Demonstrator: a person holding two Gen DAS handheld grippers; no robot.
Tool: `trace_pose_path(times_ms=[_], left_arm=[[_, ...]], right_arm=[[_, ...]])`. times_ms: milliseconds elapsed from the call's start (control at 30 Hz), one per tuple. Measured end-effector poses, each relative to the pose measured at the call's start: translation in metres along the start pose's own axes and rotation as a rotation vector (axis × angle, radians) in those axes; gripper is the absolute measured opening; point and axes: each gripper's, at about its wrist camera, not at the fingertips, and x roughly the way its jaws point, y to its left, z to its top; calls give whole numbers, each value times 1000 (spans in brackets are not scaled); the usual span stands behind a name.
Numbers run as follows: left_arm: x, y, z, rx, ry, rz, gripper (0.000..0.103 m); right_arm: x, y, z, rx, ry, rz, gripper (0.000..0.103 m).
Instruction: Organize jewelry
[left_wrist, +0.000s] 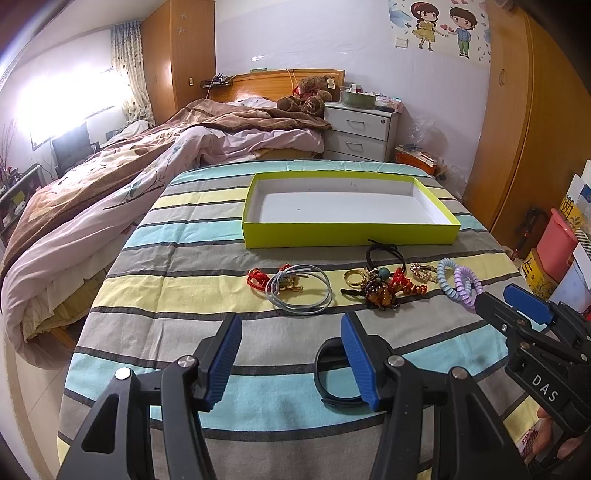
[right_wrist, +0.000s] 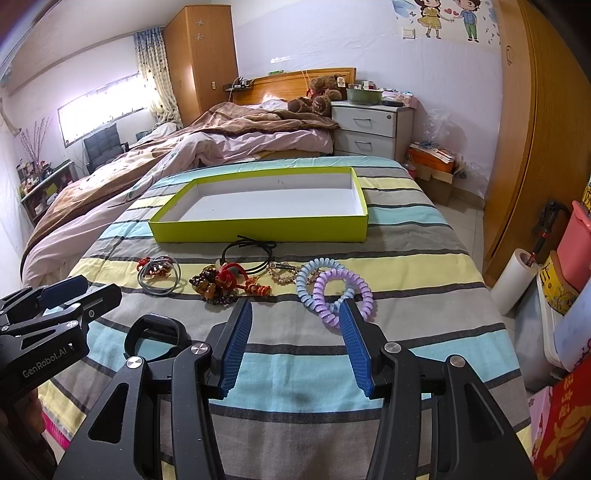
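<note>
A row of jewelry lies on the striped bedspread in front of a lime-green tray (left_wrist: 347, 233) (right_wrist: 258, 229) with a white, empty inside. From left to right I see grey hoops with a red cord (left_wrist: 300, 291) (right_wrist: 159, 275), an amber bead bracelet (left_wrist: 381, 297) (right_wrist: 212, 286), a black cord (left_wrist: 384, 253), and blue (left_wrist: 448, 280) (right_wrist: 309, 280) and purple coil bands (left_wrist: 466, 286) (right_wrist: 345, 290). My left gripper (left_wrist: 291, 321) (right_wrist: 101, 286) hovers open short of the hoops, nothing between its fingers. A black wristband (left_wrist: 328, 369) (right_wrist: 155, 336) lies beside its right finger. My right gripper (right_wrist: 295, 306) (left_wrist: 495, 295) is open, its right fingertip at the purple coil.
A rumpled bed with a pink and brown duvet (left_wrist: 110, 192) runs along the left. A white nightstand (left_wrist: 360, 134) stands behind the tray. On the right are a wooden wardrobe (right_wrist: 535, 147), a white roll (right_wrist: 515, 280) and stacked boxes (right_wrist: 569, 406) by the bed's edge.
</note>
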Motion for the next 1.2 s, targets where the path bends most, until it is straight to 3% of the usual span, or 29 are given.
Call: trace_pose_path(times_ms=[833, 1033, 1100, 1200], left_arm=[[9, 2, -2, 21, 4, -6, 56], [18, 6, -4, 8, -7, -82, 55], [22, 7, -5, 26, 3, -99, 55], [30, 6, -6, 41, 37, -149, 55]], right_arm=[[3, 1, -1, -1, 0, -5, 50], [7, -12, 0, 11, 7, -17, 52], [9, -21, 0, 22, 11, -33, 60], [15, -33, 1, 34, 34, -46, 60]])
